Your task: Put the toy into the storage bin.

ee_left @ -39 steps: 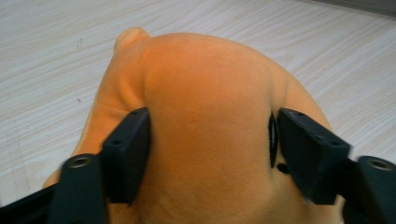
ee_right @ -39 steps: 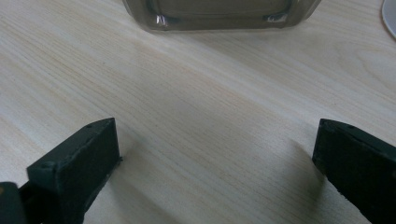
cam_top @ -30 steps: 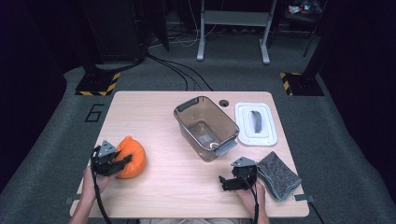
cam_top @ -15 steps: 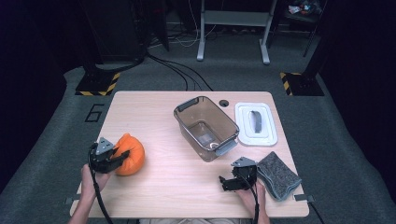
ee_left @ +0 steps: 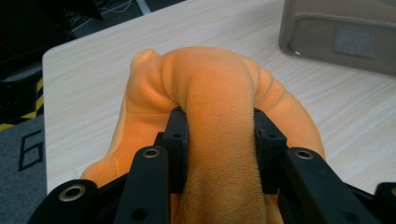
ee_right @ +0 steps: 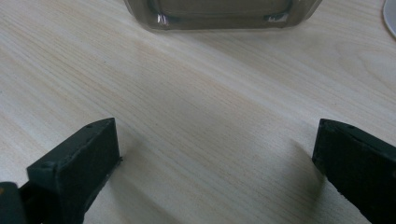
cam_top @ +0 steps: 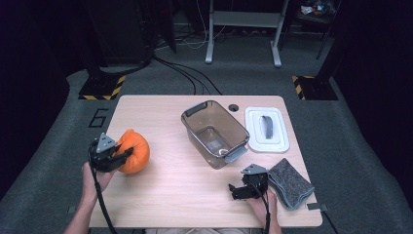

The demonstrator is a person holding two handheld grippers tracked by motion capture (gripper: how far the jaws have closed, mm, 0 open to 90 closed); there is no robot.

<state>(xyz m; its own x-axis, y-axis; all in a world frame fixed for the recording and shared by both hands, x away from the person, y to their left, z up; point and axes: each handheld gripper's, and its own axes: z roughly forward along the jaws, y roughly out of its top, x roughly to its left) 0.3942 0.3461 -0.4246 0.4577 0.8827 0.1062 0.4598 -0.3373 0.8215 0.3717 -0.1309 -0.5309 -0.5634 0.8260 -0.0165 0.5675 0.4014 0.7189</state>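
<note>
Orange plush toy (cam_top: 132, 151) sits at the left side of the table (cam_top: 160, 195), squeezed between the jaws of the left claw (cam_top: 122, 157); in the left gripper view a fold of its fabric (ee_left: 219, 140) bulges up between the two black pads. The right claw (cam_top: 238, 189) rests low over the table near its front edge, jaws spread wide with nothing between them, just beside a grey cloth (cam_top: 290, 183). A clear plastic bin (cam_top: 214, 132) stands mid-table, well apart from the toy.
</note>
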